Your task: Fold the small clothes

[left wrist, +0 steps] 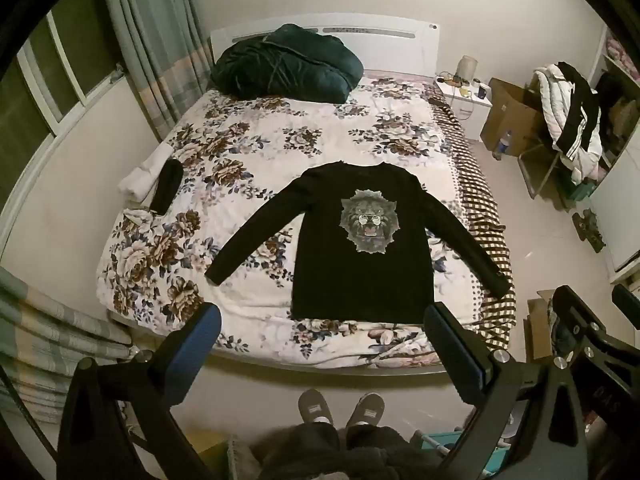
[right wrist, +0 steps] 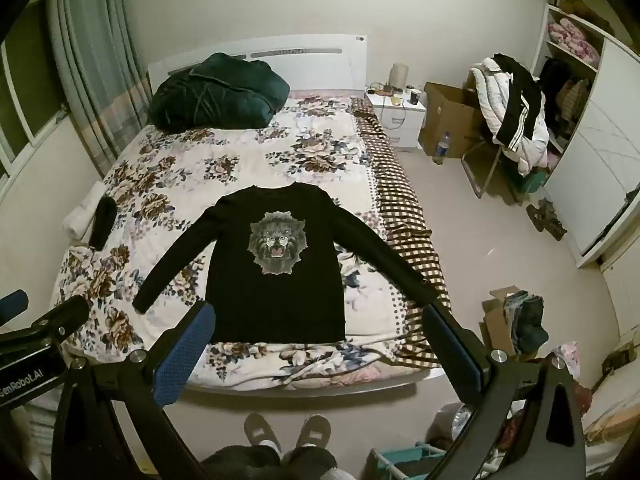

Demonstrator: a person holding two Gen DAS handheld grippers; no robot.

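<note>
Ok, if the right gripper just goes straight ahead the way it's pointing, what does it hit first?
Probably the black shirt lying flat on the bed. The right gripper is open, empty and held high with nothing between; its line seems to land near the shirt's lower hem, though depth is hard to judge.

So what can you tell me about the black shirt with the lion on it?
The shirt is black and long-sleeved, with a grey roaring lion face printed on the chest. It looks like soft knit. It lies flat and face up on the flowery bed, collar toward the headboard, hem near the foot, both sleeves spread outward and down. Nothing holds it; only the bed touches it.
</note>
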